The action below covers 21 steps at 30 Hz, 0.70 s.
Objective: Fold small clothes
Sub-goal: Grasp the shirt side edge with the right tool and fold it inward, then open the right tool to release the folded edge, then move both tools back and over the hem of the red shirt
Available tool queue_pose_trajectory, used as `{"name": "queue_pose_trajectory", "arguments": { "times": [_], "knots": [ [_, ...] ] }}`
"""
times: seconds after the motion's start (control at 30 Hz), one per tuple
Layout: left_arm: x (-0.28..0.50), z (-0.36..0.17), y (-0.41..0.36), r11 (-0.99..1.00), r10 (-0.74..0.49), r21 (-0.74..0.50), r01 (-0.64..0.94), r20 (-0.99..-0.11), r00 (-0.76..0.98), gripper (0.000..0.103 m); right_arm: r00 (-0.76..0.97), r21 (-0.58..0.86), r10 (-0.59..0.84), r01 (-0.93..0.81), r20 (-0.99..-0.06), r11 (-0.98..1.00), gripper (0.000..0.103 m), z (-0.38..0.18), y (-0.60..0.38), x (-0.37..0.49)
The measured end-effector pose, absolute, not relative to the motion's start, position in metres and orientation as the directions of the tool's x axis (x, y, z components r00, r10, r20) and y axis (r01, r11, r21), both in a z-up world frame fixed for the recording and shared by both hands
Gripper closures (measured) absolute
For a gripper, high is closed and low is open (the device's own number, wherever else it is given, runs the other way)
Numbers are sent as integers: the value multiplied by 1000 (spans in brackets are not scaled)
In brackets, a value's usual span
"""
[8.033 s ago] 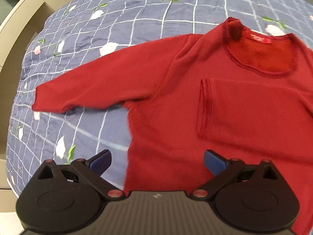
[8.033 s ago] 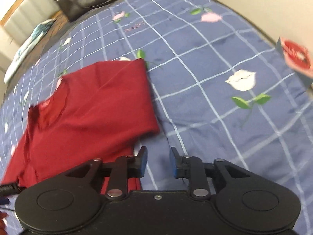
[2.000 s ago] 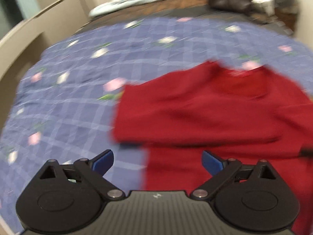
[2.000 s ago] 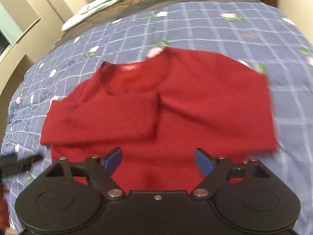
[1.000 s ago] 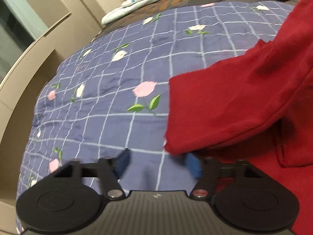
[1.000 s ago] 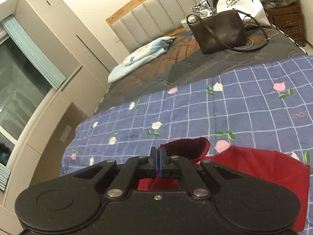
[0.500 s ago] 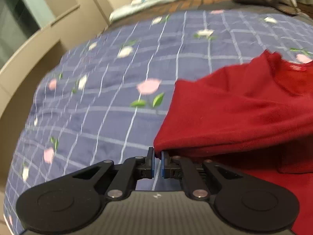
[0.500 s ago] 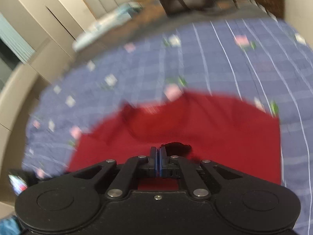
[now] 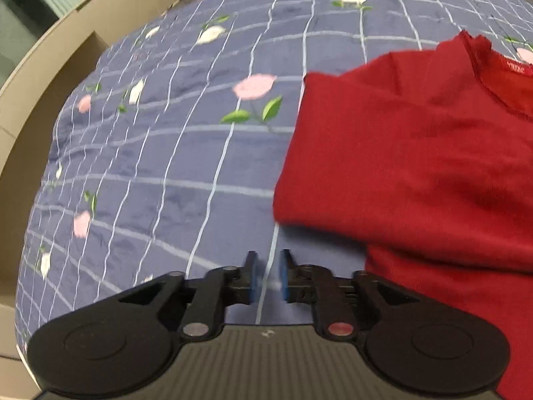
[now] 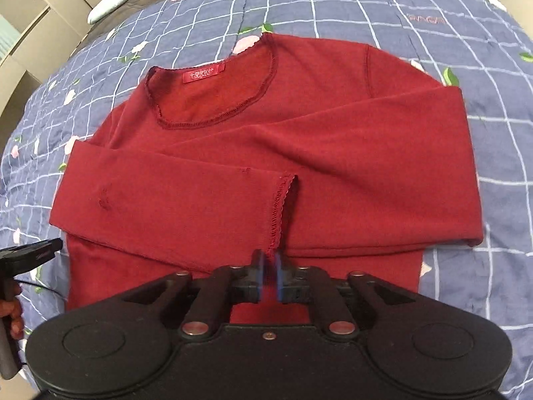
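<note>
**Both sleeves folded across the red sweater**

Your red sweater (image 10: 333, 153) lies flat on the bed, on the blue checked bedspread (image 10: 416, 10) with its flower print, neckline and red label (image 10: 203, 74) away from you. Both sleeves are folded inward across the chest; the scalloped cuff (image 10: 281, 206) of one sleeve lies on top near the middle, just ahead of your right gripper (image 10: 269, 275). Its jaws stand a narrow gap apart and hold nothing, though the blue pads are blurred. Your left gripper (image 9: 266, 275) hovers over bare bedspread just beside the sweater's folded edge (image 9: 289, 180), its jaws slightly open and empty. In the right wrist view your left hand (image 10: 11, 313) shows at the frame's edge, gripping its handle
</note>
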<state>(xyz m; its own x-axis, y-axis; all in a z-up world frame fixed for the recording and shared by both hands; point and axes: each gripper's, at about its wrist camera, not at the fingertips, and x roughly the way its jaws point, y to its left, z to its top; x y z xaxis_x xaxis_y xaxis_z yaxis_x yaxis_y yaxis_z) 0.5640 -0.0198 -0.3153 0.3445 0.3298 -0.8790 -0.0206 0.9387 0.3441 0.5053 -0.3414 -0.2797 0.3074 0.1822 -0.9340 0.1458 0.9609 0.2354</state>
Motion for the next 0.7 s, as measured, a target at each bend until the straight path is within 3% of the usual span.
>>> {"name": "queue_pose_trajectory", "arguments": {
  "times": [0.1,0.17,0.3,0.43,0.5,0.7],
  "knots": [
    [547,-309,-21,925,357,379,-10,-863,358,32,299,181,138,122,-944,976,79,-280,-340,502],
    [534,-305,-21,921,366,389,-6,-861,354,26,298,159,119,116,-947,980,72,-279,-339,498],
    [507,-301,-15,918,385,394,-40,-865,322,8,300,158,118,112,-947,981,39,-274,-337,472],
    [479,-303,-10,910,410,412,-46,-875,257,4,280,154,123,91,-952,984,17,-272,-333,441],
    [466,-301,-9,904,424,425,-47,-877,225,4,268,155,127,87,-955,984,11,-272,-333,424],
    [423,-287,-3,914,405,395,-91,-901,155,1,254,70,43,99,-966,993,3,-263,-336,369]
  ]
}}
